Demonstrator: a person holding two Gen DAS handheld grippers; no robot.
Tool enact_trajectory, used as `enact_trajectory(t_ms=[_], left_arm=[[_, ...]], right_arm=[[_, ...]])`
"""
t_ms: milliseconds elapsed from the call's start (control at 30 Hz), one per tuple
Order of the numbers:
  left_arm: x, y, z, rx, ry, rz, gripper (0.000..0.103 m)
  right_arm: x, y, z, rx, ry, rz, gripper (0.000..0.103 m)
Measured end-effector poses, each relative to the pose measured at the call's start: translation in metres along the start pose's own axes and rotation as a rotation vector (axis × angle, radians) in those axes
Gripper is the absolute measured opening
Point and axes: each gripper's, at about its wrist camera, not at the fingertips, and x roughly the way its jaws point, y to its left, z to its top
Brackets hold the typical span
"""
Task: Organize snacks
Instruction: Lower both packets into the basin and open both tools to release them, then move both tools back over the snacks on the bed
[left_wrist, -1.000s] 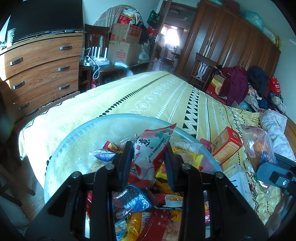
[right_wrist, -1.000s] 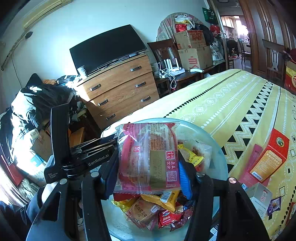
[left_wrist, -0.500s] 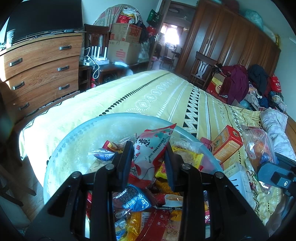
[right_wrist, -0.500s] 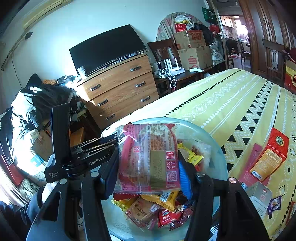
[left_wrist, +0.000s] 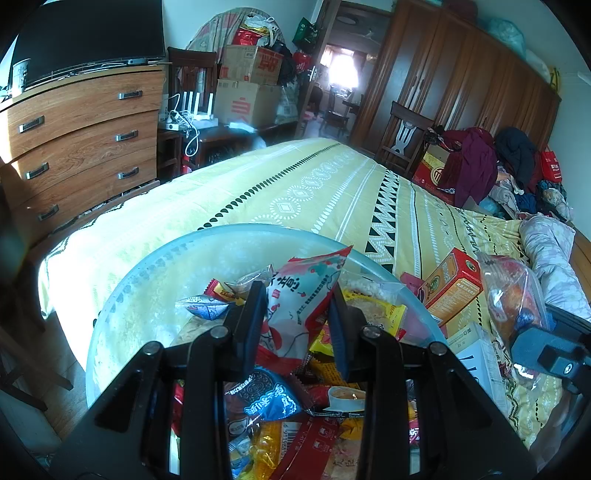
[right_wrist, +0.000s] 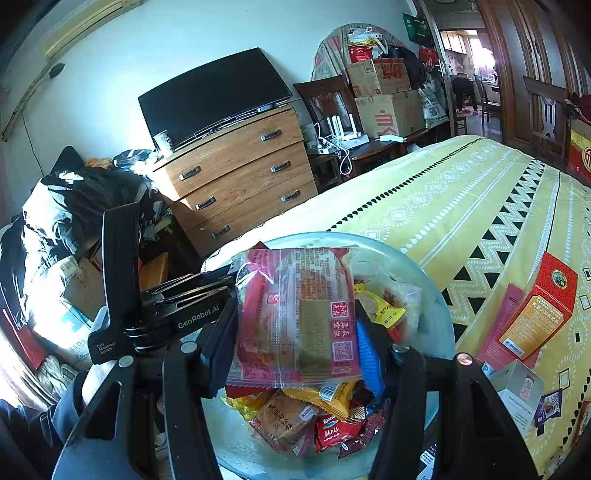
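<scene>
A pale blue translucent bowl (left_wrist: 147, 280) sits on the yellow bedspread, heaped with several wrapped snacks. In the left wrist view my left gripper (left_wrist: 295, 325) is shut on a red and white snack packet (left_wrist: 299, 291) that stands up above the pile. In the right wrist view my right gripper (right_wrist: 295, 343) is shut on a clear packet with a red print and a round pastry inside (right_wrist: 299, 314), held over the bowl (right_wrist: 428, 280). The left gripper's body (right_wrist: 166, 314) shows at the left of that view. The right gripper's body (left_wrist: 546, 350) and its packet (left_wrist: 509, 295) show at the right edge of the left wrist view.
A red and orange carton (right_wrist: 535, 314) and a white box (right_wrist: 521, 391) lie on the bedspread (left_wrist: 314, 192) right of the bowl. A wooden dresser (right_wrist: 236, 173) with a television (right_wrist: 210, 96) stands beyond the bed's left edge. Clothes (left_wrist: 480, 162) and a chair (left_wrist: 402, 136) crowd the far right.
</scene>
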Motion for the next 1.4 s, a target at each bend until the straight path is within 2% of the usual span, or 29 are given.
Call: enact_trajectory(t_ms=[433,733,800,900,967,1033,1400], left_arm=[[0.0,-0.001,0.0,0.0,0.002,0.001,0.034],[0.002,0.005,-0.002,-0.009,0.011,0.015,0.035],[0.002,0.006,-0.002,-0.012,0.011,0.021,0.044],[0.0,0.007,-0.001,-0.011,0.001,0.037,0.061],[0.0,0.005,0.0,-0.008,-0.003,0.06,0.082],[-0.001,0.005,0.0,-0.004,-0.02,0.092,0.093],[-0.003,-0.004,0.002,0.02,-0.015,0.136,0.098]], right_arm=[[0.0,0.001,-0.001,0.001,0.002,-0.001,0.061],[0.003,0.002,-0.004,0.019,-0.002,0.004,0.065],[0.002,0.001,-0.003,0.018,-0.006,0.002,0.07],[0.0,0.001,-0.003,0.018,-0.008,0.003,0.071],[0.0,0.001,-0.005,0.019,-0.007,0.002,0.072],[0.0,-0.001,-0.006,0.027,-0.004,0.0,0.076],[-0.012,-0.009,-0.018,0.057,-0.003,-0.005,0.085]])
